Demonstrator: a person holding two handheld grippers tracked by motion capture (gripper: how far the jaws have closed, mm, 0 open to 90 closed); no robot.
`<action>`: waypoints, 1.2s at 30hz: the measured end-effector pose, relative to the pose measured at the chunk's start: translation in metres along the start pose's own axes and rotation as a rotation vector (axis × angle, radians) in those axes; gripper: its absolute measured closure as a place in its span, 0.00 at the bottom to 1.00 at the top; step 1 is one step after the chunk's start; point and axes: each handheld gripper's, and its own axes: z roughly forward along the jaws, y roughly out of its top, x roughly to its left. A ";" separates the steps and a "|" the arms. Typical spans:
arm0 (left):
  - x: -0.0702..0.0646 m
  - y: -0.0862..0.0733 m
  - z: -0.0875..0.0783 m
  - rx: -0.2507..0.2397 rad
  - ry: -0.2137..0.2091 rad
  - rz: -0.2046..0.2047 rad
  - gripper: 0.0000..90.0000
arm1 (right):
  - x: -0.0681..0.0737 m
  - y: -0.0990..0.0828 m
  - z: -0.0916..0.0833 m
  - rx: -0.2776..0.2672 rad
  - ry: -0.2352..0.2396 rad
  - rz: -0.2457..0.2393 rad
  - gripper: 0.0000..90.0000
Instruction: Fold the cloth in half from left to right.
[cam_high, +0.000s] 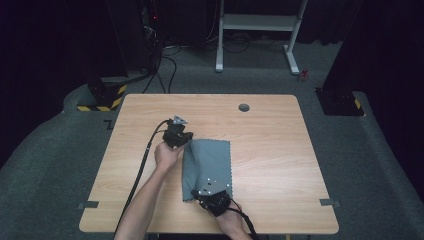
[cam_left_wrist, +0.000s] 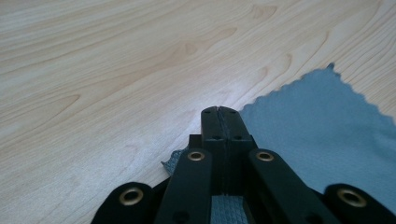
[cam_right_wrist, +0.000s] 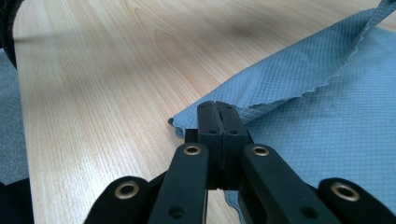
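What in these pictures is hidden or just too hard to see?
- High view: the near edge of the grey cloth is covered by the right gripper.
- High view: the left gripper has its jaw tips too small to read.
- Left gripper view: the cloth runs under the closed jaws, so the pinched part is hidden.
- Right gripper view: the cloth is cut off at the right edge.

Left claw (cam_high: 186, 140) and right claw (cam_high: 202, 192), jaws pressed together.
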 end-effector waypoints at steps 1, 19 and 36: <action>-0.003 0.003 0.000 0.004 0.007 0.019 1.00 | 0.000 -0.001 -0.001 -0.006 -0.004 -0.005 1.00; -0.032 0.027 0.030 0.060 0.003 0.041 1.00 | -0.018 -0.027 -0.030 -0.008 -0.072 0.049 1.00; -0.046 0.028 0.046 0.067 -0.016 0.060 1.00 | -0.028 -0.043 -0.043 -0.003 -0.093 0.108 1.00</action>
